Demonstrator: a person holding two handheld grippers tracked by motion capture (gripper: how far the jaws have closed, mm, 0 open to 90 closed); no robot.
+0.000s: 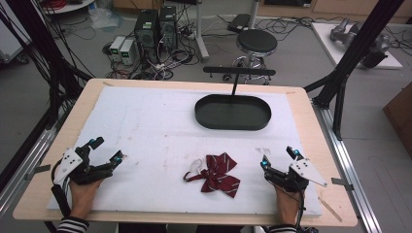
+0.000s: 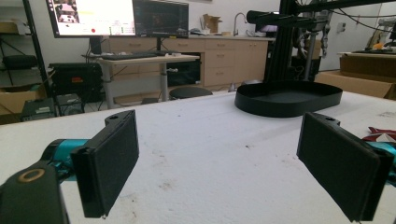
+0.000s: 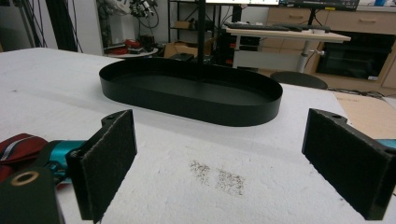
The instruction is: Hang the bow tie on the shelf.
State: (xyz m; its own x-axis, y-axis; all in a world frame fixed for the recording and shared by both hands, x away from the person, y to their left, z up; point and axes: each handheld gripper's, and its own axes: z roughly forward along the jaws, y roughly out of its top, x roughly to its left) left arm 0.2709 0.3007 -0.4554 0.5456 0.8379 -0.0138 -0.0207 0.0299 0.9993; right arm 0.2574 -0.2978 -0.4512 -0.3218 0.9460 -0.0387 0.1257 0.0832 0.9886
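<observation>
Work looks unstarted: left gripper (image 1: 103, 150) and right gripper (image 1: 279, 158) rest released, gaping; next, one must reach the bow tie (image 1: 218, 174).

The high view looks forward and down from above the person's edge of the desk (image 1: 301, 145) and takes in the whole top plus the floor beyond. The left gripper view sits low, just above the desk surface, and faces across it between its own jaws toward the tray (image 2: 288, 98). The right gripper view is equally low but nearer the tray (image 3: 191, 95). All three views share the tray (image 1: 233, 112) and the white surface before it.
</observation>
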